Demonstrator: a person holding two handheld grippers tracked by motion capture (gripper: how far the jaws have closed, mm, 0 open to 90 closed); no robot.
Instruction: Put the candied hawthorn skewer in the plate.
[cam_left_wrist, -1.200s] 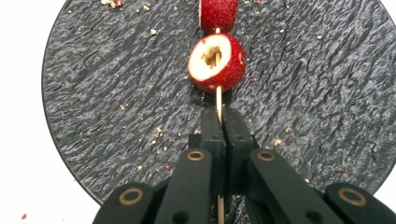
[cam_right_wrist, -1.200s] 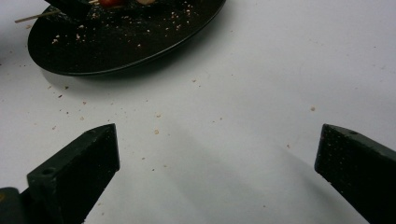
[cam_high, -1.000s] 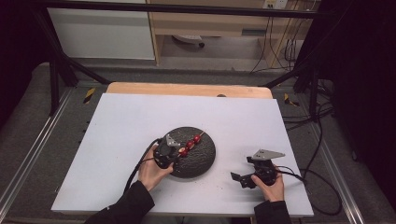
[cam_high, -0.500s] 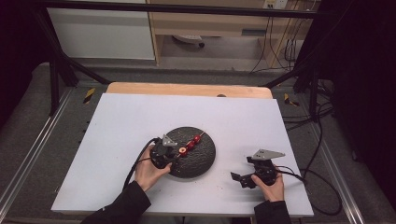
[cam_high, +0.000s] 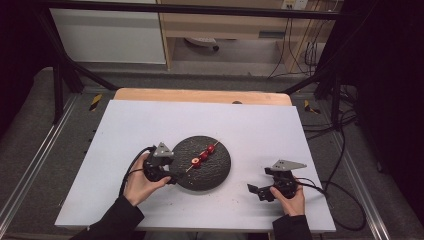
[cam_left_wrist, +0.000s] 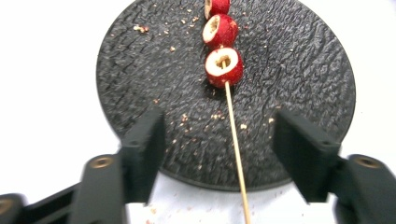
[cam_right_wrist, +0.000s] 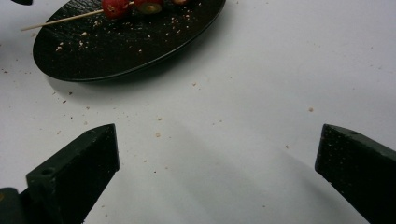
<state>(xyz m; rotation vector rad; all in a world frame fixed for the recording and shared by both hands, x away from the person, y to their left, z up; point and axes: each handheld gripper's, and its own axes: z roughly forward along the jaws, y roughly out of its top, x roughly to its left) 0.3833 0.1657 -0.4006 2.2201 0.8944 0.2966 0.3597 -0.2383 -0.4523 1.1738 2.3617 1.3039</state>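
Two claws in frame, both with jaws spread apart, neither clamping anything. Left claw sits at the left rim of the black plate, pointed along the skewer. In the left gripper view the skewer stick runs up between the jaws, touching neither, bare end hanging past the plate rim over the worktop. Three red fruit pieces on the stick; the nearest one shows a pale cut face with the stick through its middle. Skewer lies flat on the plate, angled toward the far right. Crumbs scattered on the plate and the worktop. Right claw rests on the worktop, well apart from the plate, to its right, held by the right hand. Right gripper view: bare worktop between its jaws, plate and skewer farther off.
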